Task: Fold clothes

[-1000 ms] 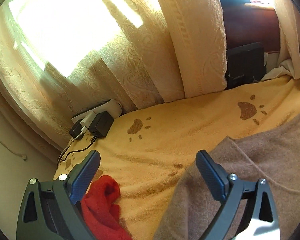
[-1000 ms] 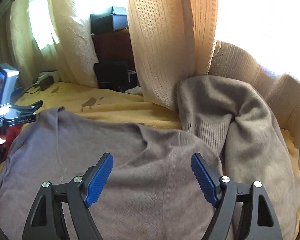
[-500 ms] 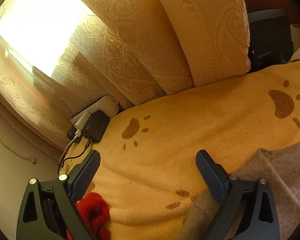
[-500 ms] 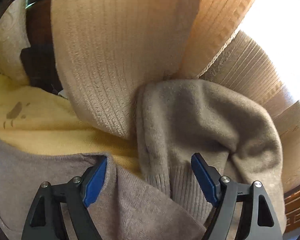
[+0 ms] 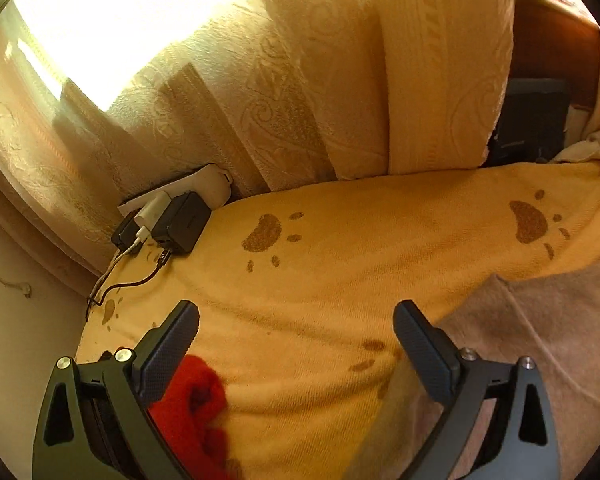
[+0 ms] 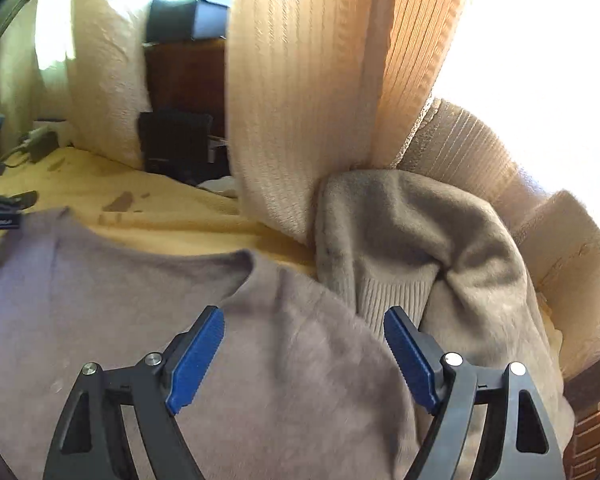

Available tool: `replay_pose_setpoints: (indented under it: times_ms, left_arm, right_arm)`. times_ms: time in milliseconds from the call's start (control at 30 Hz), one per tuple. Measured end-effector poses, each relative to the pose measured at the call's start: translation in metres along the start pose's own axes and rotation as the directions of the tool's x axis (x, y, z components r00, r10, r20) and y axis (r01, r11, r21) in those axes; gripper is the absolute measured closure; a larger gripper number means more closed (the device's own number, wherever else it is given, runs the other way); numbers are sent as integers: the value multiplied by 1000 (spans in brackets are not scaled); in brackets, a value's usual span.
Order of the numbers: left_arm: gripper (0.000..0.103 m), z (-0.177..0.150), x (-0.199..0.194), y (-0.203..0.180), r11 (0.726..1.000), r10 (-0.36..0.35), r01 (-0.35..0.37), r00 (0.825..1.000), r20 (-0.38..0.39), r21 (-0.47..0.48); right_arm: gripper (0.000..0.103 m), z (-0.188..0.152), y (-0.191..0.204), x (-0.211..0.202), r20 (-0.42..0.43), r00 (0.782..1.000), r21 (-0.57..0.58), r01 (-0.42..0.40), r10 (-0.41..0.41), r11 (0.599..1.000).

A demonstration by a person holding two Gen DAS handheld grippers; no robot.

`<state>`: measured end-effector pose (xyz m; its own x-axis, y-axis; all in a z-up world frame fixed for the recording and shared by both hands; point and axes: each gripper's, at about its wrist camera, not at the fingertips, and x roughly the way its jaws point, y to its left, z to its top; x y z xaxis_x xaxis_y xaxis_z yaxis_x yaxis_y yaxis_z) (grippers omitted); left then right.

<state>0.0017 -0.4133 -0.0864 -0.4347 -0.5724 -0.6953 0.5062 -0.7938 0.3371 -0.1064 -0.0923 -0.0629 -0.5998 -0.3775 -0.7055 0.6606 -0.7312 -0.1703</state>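
Note:
A taupe sweater [image 6: 148, 312] lies spread flat on a yellow paw-print blanket [image 5: 340, 272]; its corner [image 5: 548, 320] shows at the right of the left wrist view. My right gripper [image 6: 304, 320] hovers open over the sweater near its neckline, with nothing between the blue pads. My left gripper [image 5: 296, 320] is open above bare blanket, just left of the sweater's edge. A red garment [image 5: 192, 408] lies under its left finger. A second beige-grey sweater [image 6: 428, 248] sits crumpled at the right against the curtain.
Cream curtains [image 5: 300, 92] hang along the back edge. A white power strip with black chargers and cables [image 5: 172, 216] lies at the blanket's far left. A dark box [image 6: 176, 144] and wooden furniture [image 6: 184, 76] stand behind. The left gripper's tip [image 6: 4, 208] shows at the right view's left edge.
Both grippers swung forward toward the curtains half a second ago, then drew back to nearly where they started. Jaws stayed open throughout; no cloth was taken.

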Motion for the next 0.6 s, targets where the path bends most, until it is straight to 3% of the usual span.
replay_pose_setpoints:
  times_ms: [100, 200, 267, 333, 433, 500, 600]
  left_arm:
    - [4, -20, -45, 22, 996, -81, 82, 996, 44, -29]
    - [4, -53, -91, 42, 975, -213, 217, 975, 69, -46]
    - [3, -83, -120, 53, 942, -327, 331, 942, 71, -54]
    - [3, -118, -149, 58, 890, -449, 452, 891, 62, -58]
    - [3, -168, -183, 63, 822, -563, 565, 825, 44, -71]
    - [3, -196, -199, 62, 795, -600, 600, 800, 36, -86]
    - [3, -221, -219, 52, 766, -633, 634, 773, 44, -105]
  right_arm:
    - [19, -39, 14, -52, 30, 983, -2, -179, 179, 984]
    - [19, -84, 36, -100, 39, 948, -10, -316, 317, 949]
    - [19, -116, 48, -131, 33, 934, 1, -355, 355, 935]
    - [19, -147, 55, -162, 33, 927, 28, -374, 373, 927]
    - [19, -193, 40, -197, 33, 926, 107, -377, 375, 920]
    - [20, -219, 30, -208, 22, 934, 157, -357, 358, 921]
    - [35, -249, 18, -219, 4, 933, 225, -351, 359, 909]
